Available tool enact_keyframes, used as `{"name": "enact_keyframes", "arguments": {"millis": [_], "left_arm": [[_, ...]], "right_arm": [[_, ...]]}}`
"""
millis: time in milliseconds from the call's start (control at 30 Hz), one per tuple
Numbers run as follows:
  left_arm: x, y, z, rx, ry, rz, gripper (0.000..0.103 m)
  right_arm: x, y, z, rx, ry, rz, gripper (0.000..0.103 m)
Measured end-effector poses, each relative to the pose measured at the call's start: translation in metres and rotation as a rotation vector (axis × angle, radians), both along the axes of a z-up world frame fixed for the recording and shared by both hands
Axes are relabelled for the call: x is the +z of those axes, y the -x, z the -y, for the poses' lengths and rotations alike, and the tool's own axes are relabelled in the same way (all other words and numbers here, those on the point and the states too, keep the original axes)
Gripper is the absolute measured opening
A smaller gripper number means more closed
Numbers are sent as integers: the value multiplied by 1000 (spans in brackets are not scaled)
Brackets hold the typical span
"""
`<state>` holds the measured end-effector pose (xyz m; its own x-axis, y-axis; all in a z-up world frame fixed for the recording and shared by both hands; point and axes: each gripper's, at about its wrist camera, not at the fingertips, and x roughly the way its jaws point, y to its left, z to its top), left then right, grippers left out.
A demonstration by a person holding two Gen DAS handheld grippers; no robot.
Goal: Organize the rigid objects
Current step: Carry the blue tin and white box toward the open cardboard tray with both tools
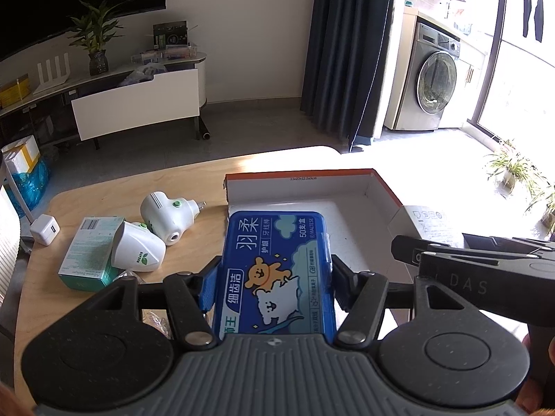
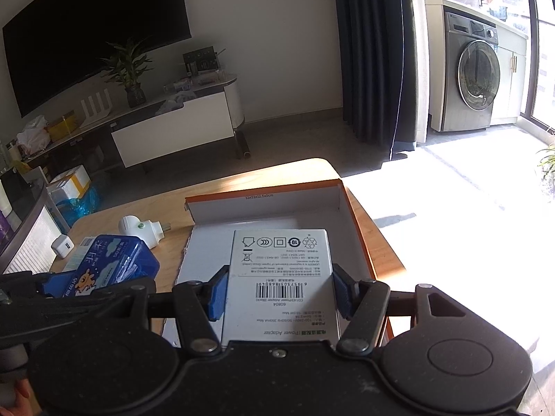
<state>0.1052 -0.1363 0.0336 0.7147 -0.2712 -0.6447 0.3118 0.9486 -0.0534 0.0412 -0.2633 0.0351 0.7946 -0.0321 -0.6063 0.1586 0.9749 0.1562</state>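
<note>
Both grippers are carrying loads toward the tray [image 2: 341, 204] ahead: left [image 1: 274, 284] clamping a floss case [image 1: 277, 260], right [image 2: 279, 293] clamping an adapter box [image 2: 281, 263].

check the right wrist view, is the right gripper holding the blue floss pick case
No, the right gripper is clamped on the white power adapter box; the blue case sits in the left gripper.

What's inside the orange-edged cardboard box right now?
The orange-edged box shows bare white floor at its far end; nothing visibly rests inside. The white adapter box and blue floss case, both gripper-held, cover its near floor.
</note>
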Motion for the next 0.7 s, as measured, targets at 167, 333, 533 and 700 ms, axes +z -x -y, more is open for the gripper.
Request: {"name": "enact_keyframes", "arguments": {"millis": [167, 333, 533, 700], "left_arm": [[0, -1, 2, -3, -1, -1, 63], [0, -3, 3, -4, -2, -3, 63], [-1, -6, 8, -11, -3, -5, 63], [-1, -9, 9, -16, -4, -4, 63]], "right_arm": [[0, -2, 1, 0, 1, -1, 71], [0, -4, 2, -2, 0, -3, 71], [0, -8, 4, -2, -1, -6, 71], [0, -12, 6, -6, 1, -3, 71]]}}
